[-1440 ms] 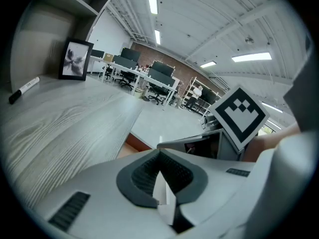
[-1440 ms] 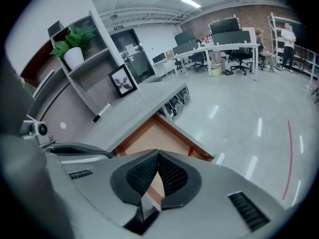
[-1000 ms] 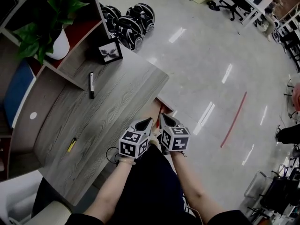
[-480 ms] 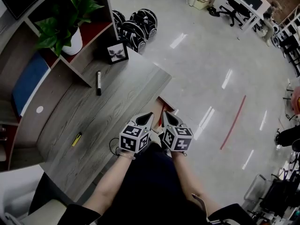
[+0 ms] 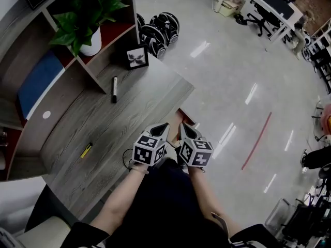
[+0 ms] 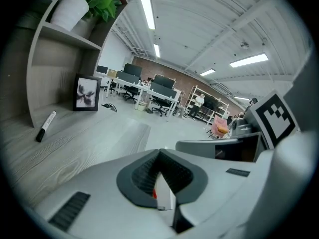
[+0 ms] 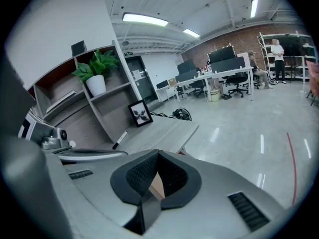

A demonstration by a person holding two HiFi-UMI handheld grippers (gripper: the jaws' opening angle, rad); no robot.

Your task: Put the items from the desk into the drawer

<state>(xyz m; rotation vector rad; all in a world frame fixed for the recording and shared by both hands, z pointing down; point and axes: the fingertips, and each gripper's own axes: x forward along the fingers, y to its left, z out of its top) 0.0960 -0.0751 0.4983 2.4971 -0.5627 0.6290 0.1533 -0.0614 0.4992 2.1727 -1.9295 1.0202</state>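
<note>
A black marker (image 5: 114, 89) lies on the grey wood desk (image 5: 139, 102) near the shelf divider. It also shows as the marker (image 6: 46, 126) and the marker (image 7: 119, 140) in the gripper views. A small yellow item (image 5: 86, 150) rests nearer the person. My left gripper (image 5: 161, 130) and right gripper (image 5: 184, 130) hang side by side off the desk's near edge, both shut and holding nothing. A reddish-brown cabinet edge (image 5: 183, 119) shows just past their tips; I cannot tell whether it is the drawer. The left gripper (image 6: 159, 153) and right gripper (image 7: 158, 154) show their jaws meeting.
A framed picture (image 5: 137, 57) and a potted plant (image 5: 88, 22) stand on the shelving at the desk's back. A black cable (image 5: 125, 160) hangs by the left gripper. Black wheeled boards (image 5: 158, 29) sit on the shiny floor beyond. Office desks and chairs (image 5: 264, 4) are far off.
The head view has swung, so the desk and shelves sit further right and lower in frame. Both grippers stay shut, side by side, in nearly the same place.
</note>
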